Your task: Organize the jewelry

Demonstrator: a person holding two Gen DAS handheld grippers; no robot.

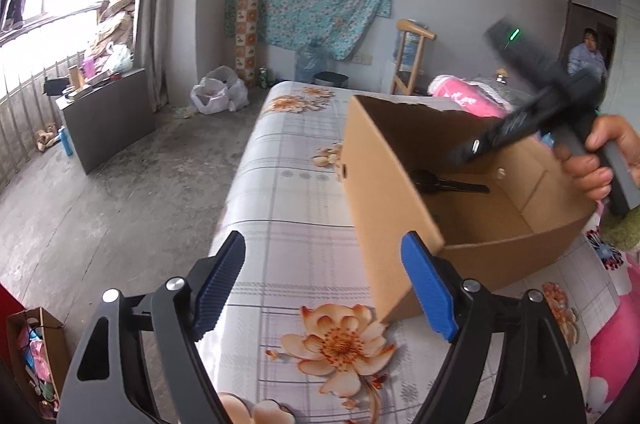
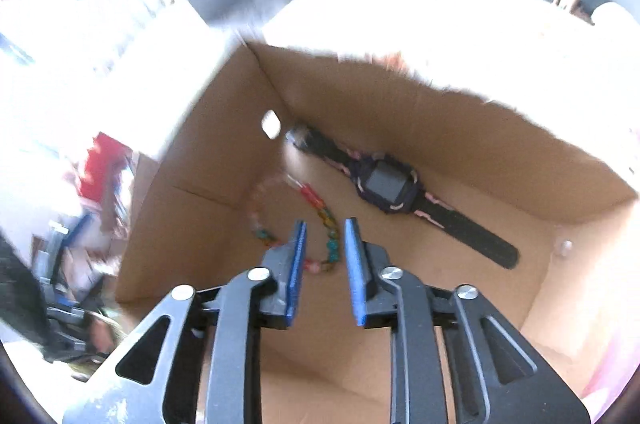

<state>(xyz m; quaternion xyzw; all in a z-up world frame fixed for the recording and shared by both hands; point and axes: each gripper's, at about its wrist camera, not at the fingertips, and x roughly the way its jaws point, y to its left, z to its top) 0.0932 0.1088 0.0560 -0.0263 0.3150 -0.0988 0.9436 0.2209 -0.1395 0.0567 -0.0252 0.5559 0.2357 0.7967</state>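
- Bedroom setting: concrete floor at left of the left wrist view, teal floral cloth pinned to the far wall, bright window at upper left; flowered bedsheet (image 1: 296, 208) filling the lower middle as the work surface.
- Cardboard box (image 1: 384, 216) standing open-topped on the sheet at centre right, presumably serving as the collecting bin for the jewelry.
- Left gripper (image 1: 324, 288) at the bottom of its own view, spread wide with nothing between the blue pads, one pad just beside the box's near corner, likely placed to steady it.
- Right gripper (image 2: 325, 252) held in a hand (image 1: 600, 160) at the right edge, angled down over the box mouth; narrowly parted, pinching nothing.
- Bead bracelet (image 2: 304, 220) lying loose on the box floor at centre, partly hidden behind the blue pads, seemingly dropped there.
- Dark watch (image 2: 388, 188) lying flat along the far wall, upper right of the bracelet, close beside it but apart.
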